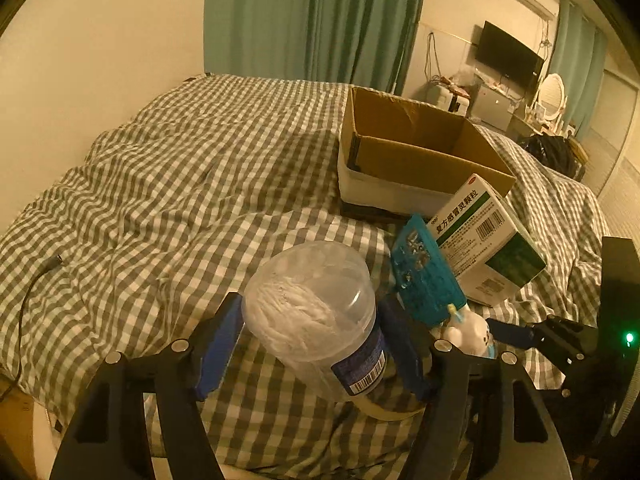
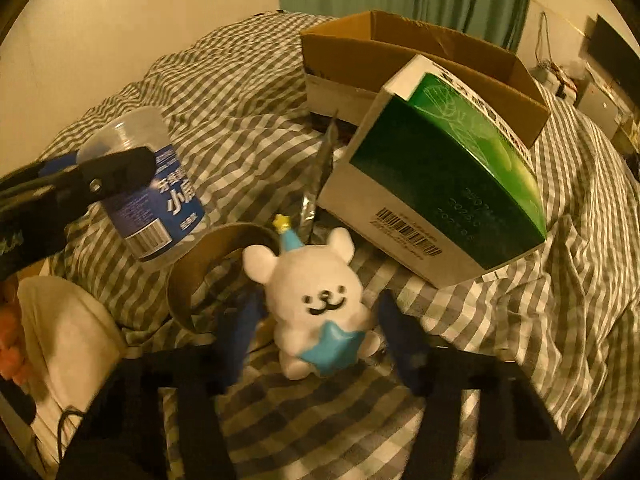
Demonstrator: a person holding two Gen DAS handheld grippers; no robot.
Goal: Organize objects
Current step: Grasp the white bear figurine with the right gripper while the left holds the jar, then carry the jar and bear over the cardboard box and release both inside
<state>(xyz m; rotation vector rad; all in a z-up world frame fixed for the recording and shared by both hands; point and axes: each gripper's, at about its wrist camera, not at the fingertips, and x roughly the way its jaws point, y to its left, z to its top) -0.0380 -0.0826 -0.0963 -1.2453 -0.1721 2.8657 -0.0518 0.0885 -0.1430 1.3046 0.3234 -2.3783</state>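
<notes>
Left gripper, bottom centre of the left wrist view, is clamped on a clear plastic jar of cotton swabs: blue pads press its sides w/ no gap, the jar tilted so its round lid faces the camera, white swab tips packed inside, dark blue label w/ barcode wrapping the lower body. In the right wrist view the same jar sits mid-left, label showing white characters, w/ a black finger across it. Right gripper, bottom centre of its own view, has its blue pads apart, one on each side of a white bear plush; gap visible both sides, so not gripping. Plush sits upright on the grey-white checked duvet, smiling face, blue cone hat w/ yellow star, blue piece at its belly. Just left of it, a brown cardboard tape-roll ring standing on edge. Right of centre, a green-and-white medicine box w/ barcodes, tilted, its far end against an open cardboard box in the upper right. In the left wrist view a teal blister pack stands between jar and medicine box. Teal curtain along the top; black cable at the left edge.
</notes>
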